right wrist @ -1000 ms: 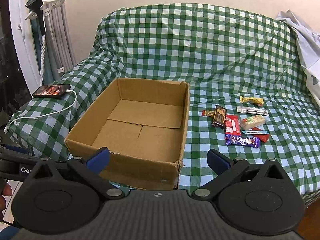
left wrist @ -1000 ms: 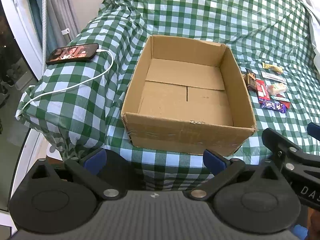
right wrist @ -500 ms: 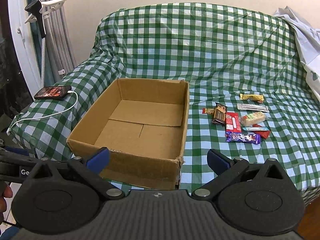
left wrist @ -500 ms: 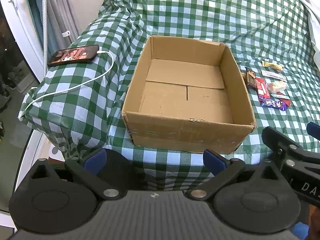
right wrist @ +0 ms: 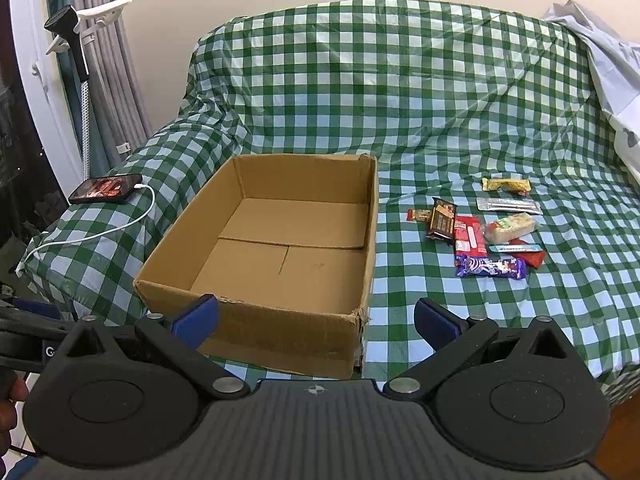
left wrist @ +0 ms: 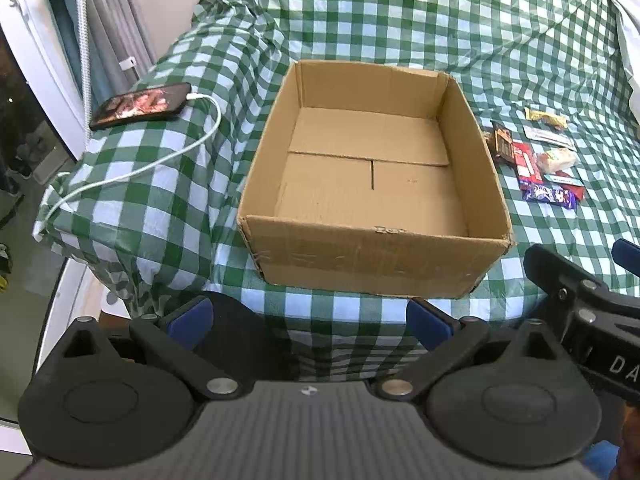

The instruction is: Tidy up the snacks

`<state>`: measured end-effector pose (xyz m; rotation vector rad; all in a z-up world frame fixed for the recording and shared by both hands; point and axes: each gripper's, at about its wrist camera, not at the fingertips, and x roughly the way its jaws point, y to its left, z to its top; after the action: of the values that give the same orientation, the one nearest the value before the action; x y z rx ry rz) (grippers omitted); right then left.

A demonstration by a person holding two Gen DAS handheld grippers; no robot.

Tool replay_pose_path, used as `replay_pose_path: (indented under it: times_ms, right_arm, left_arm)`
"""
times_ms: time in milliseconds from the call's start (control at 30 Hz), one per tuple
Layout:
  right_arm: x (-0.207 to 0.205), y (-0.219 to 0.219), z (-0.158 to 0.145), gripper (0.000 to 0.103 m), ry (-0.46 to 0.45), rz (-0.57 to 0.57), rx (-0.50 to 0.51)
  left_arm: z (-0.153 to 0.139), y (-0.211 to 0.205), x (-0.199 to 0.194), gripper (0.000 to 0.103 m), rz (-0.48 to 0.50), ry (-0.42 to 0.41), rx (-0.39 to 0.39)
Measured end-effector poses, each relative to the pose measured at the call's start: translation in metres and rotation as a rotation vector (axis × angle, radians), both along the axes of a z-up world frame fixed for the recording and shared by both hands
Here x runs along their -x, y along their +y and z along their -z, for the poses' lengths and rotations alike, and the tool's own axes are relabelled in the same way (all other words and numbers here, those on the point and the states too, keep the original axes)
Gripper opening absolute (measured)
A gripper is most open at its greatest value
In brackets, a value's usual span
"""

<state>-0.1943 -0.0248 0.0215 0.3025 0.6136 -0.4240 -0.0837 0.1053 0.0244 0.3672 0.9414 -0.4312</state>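
Partly hidden behind the cardboard box (left wrist: 372, 252), the snacks (left wrist: 536, 160) blur together.

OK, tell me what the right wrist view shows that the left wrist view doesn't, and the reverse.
Only the right wrist view shows the wall behind the couch, the phone holder by the curtain, and the small red snack left of the brown bar. Only the left wrist view shows the right tongs from the side and the floor at the far left. Both show the empty cardboard box, the snack pile to its right, the charging phone, and open tongs holding nothing.
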Motion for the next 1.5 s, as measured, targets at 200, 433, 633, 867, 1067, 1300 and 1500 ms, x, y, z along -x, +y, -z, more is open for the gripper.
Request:
replay_pose_path:
  times_ms: [200,433,633,867,1067,1300,1500]
  right_arm:
    - [0.004,-0.017,0.005,0.103,-0.031,0.04,-0.036]
    - [0.013,-0.049,0.014,0.103,-0.05,0.11,-0.084]
    - [0.025,-0.082,0.021,0.103,-0.062,0.194,-0.109]
    - [0.047,-0.131,0.03,0.103,-0.072,0.319,-0.121]
    - [0.063,-0.181,0.047,0.103,-0.059,0.434,-0.124]
    - [0.061,-0.25,0.078,0.103,-0.001,0.536,-0.124]
    - [0.036,-0.332,0.105,0.103,0.014,0.589,-0.186]
  left_arm:
    - [0.004,-0.007,-0.005,0.103,-0.006,0.034,-0.013]
    - [0.007,-0.032,-0.006,0.103,0.013,0.034,-0.059]
    - [0.005,-0.063,-0.008,0.103,0.046,0.049,-0.079]
    - [-0.005,-0.118,-0.012,0.103,0.114,0.031,-0.076]
    - [-0.003,-0.187,-0.021,0.103,0.189,0.028,-0.076]
    - [0.019,-0.283,-0.046,0.103,0.287,0.066,-0.102]
    - [0.065,-0.373,-0.073,0.103,0.322,0.126,-0.115]
